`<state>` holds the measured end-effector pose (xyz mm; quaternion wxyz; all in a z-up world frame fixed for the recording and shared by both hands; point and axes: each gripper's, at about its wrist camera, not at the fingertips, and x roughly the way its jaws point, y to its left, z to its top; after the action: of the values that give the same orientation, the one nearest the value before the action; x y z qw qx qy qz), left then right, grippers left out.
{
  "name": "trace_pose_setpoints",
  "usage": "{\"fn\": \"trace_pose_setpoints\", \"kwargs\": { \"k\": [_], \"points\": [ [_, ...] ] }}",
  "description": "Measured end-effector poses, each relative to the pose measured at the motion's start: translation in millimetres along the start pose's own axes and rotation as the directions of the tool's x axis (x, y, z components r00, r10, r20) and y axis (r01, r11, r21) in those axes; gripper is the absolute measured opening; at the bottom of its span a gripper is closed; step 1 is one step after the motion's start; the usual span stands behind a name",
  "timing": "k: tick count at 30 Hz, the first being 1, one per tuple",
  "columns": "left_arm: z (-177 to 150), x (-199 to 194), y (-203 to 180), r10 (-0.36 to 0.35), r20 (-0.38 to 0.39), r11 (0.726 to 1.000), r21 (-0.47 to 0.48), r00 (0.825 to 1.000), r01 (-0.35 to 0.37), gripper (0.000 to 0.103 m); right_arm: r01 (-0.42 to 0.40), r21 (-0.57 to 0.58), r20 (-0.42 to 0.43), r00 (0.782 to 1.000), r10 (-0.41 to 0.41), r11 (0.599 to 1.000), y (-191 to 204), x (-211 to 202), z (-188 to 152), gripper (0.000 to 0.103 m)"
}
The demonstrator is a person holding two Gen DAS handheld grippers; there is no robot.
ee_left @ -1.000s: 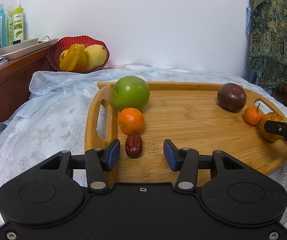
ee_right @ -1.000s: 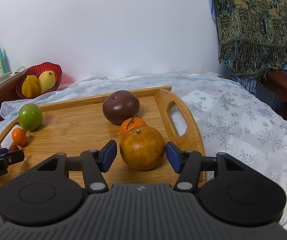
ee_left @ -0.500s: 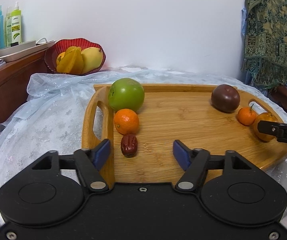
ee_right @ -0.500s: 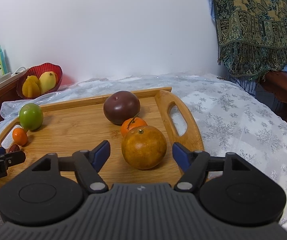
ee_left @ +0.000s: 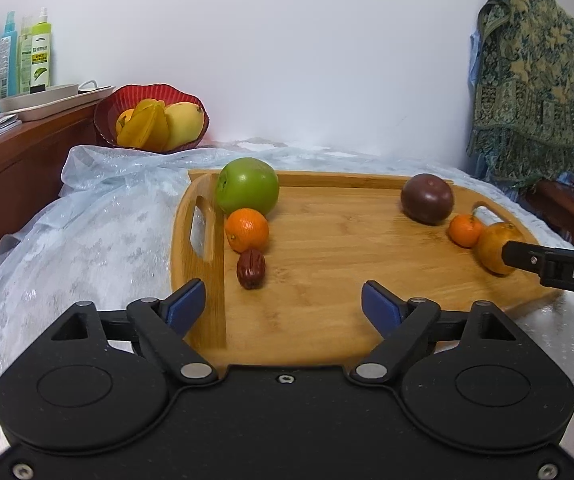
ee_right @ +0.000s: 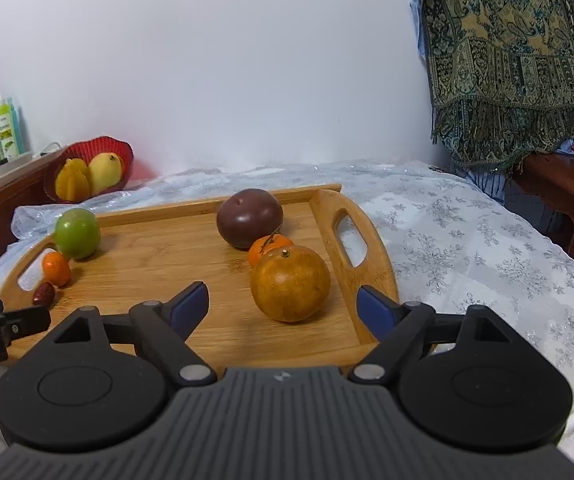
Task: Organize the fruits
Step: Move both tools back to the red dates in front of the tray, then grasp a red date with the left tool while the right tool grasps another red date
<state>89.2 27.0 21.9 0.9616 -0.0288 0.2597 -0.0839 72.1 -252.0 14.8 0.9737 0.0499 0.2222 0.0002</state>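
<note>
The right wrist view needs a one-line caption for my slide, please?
Right gripper opening behind a brown-orange fruit set on the wooden tray.

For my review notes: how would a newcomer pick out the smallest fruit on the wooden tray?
Find the wooden tray on the tablecloth. Along its left handle end runs a row: green apple, small orange, then the red date nearest the camera. It alone is dark red, wrinkled and oval.
</note>
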Motion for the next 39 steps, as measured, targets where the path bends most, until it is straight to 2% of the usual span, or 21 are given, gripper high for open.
{"fn": "trace_pose_setpoints", "kwargs": {
  "k": [2, 12, 18, 23, 24, 26, 32, 35, 37, 39],
  "points": [
    [-4.8, -8.4, -2.5, 0.001, 0.006, 1.000, 0.002, 1.000, -0.001, 0.090, -0.008, -0.013, 0.020, 1.000, 0.009, 1.000, 1.7, -7.7, -2.9, 0.092],
    [-29.6, -38.1, -3.3, -0.018, 0.051, 1.000, -0.021, 0.999, 0.019, 0.091, -0.046, -0.071, 0.041, 0.998, 0.049, 0.996, 17.1, -38.3, -29.5, 0.095],
    [-43.1, -54.0, -10.7, -0.030, 0.077, 1.000, 0.009, 0.997, 0.029, 0.091, -0.048, -0.110, 0.044, 0.998, 0.053, 0.993, 24.2, -50.7, -42.0, 0.096],
    [-55.0, -62.7, -18.9, -0.046, 0.068, 0.998, 0.053, 0.997, 0.042, 0.091, -0.036, -0.119, 0.038, 0.998, 0.041, 0.992, 27.0, -57.1, -51.3, 0.096],
    [-56.9, -64.3, -19.5, -0.058, 0.063, 0.997, 0.056, 0.996, 0.055, 0.089, -0.023, -0.123, 0.041, 0.999, 0.029, 0.992, 27.8, -58.0, -52.8, 0.096],
    [-60.0, -66.7, -20.3, -0.084, 0.048, 0.995, 0.056, 0.995, 0.081, 0.070, -0.008, -0.138, 0.038, 0.999, 0.013, 0.990, 29.7, -58.5, -55.6, 0.096],
    [-67.8, -66.8, -26.8, -0.132, -0.012, 0.989, 0.070, 0.991, 0.133, 0.040, 0.000, -0.168, 0.036, 0.999, 0.007, 0.986, 34.8, -62.9, -63.1, 0.096],
    [-71.6, -66.6, -31.5, -0.155, -0.028, 0.984, 0.081, 0.988, 0.157, 0.030, -0.015, -0.169, 0.017, 1.000, 0.018, 0.986, 36.6, -64.1, -67.0, 0.087],
    [-73.2, -66.2, -34.2, -0.169, -0.033, 0.982, 0.085, 0.985, 0.172, 0.027, -0.033, -0.166, 0.000, 0.999, 0.033, 0.986, 37.3, -64.5, -69.4, 0.083],
    [-73.5, -65.5, -37.5, -0.185, -0.035, 0.979, 0.086, 0.982, 0.187, 0.026, -0.050, -0.169, -0.012, 0.999, 0.049, 0.984, 39.5, -64.7, -71.0, 0.074]
  ]
}}
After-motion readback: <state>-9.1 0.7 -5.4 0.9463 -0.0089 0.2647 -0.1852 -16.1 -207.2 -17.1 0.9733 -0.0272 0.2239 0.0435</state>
